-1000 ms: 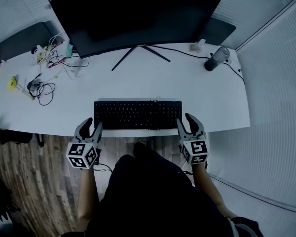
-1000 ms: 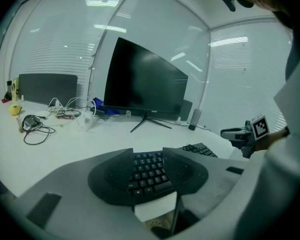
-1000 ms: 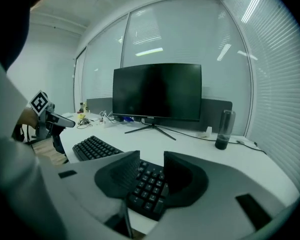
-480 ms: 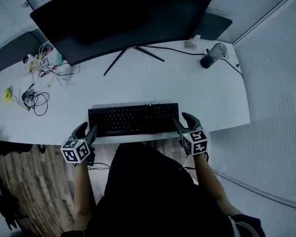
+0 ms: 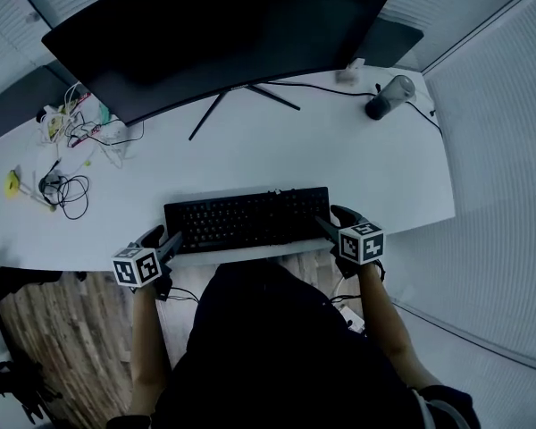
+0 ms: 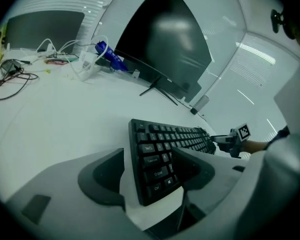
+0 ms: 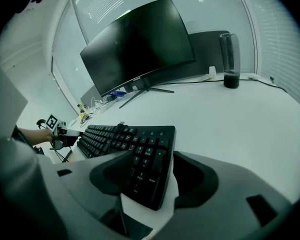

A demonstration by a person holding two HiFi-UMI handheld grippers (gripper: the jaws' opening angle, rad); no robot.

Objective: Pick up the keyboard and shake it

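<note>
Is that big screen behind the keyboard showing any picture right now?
No, the monitor is dark all over in the head view, with no picture on it.

My left gripper (image 5: 163,239) and right gripper (image 5: 332,218) have just been opening their jaws, a keyboard (image 5: 247,219) end filling each gap. Beyond the jaws the worktop (image 5: 277,150) lies bare up to the monitor (image 5: 214,34). Cables (image 5: 52,183) clutter far outside my left jaws; a dark tumbler (image 5: 382,104) stands far beyond my right.
</note>
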